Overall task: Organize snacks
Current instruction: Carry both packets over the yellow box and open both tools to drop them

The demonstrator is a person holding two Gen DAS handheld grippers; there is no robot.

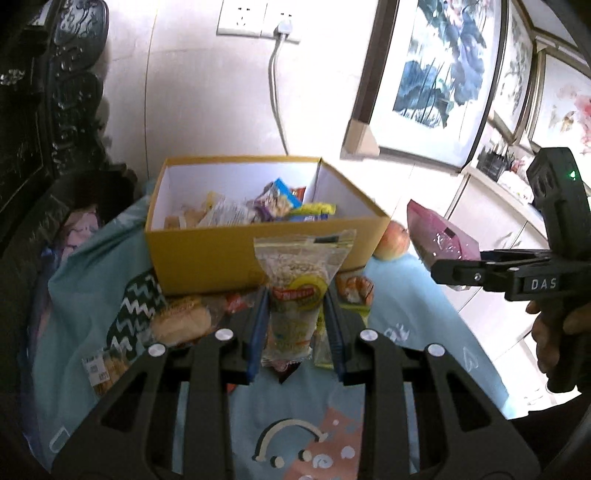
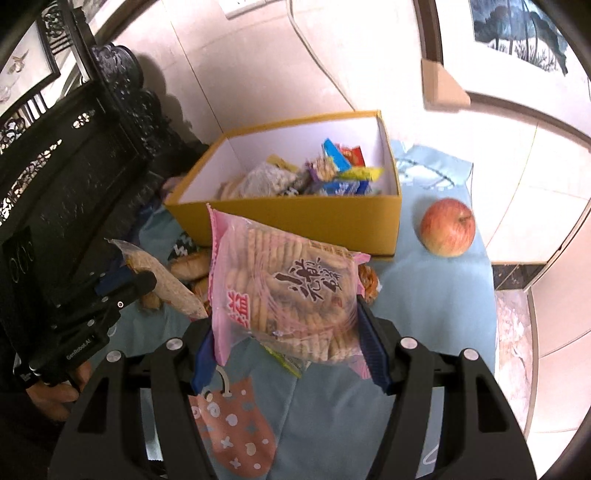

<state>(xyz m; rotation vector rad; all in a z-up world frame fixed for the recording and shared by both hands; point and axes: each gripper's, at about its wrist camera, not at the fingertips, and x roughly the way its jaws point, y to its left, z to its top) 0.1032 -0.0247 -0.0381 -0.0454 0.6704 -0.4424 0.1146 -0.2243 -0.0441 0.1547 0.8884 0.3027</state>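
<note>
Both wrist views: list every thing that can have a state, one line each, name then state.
left gripper: shut on clear oat packet, lifted
right gripper: shut on pink cracker bag, lifted
yellow box: open, partly filled with snacks
apple: whole, on the blue cloth beside the box
wall plug: plugged in

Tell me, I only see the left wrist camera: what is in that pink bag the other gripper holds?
Observer: Round rice crackers, stacked inside the pink bag.
Operator: Is it held tight?
Observer: Yes, the right gripper has its jaws closed on both sides of the bag.
Operator: Is the apple whole?
Observer: The apple looks whole, standing on the blue cloth apart from the yellow box.
</note>
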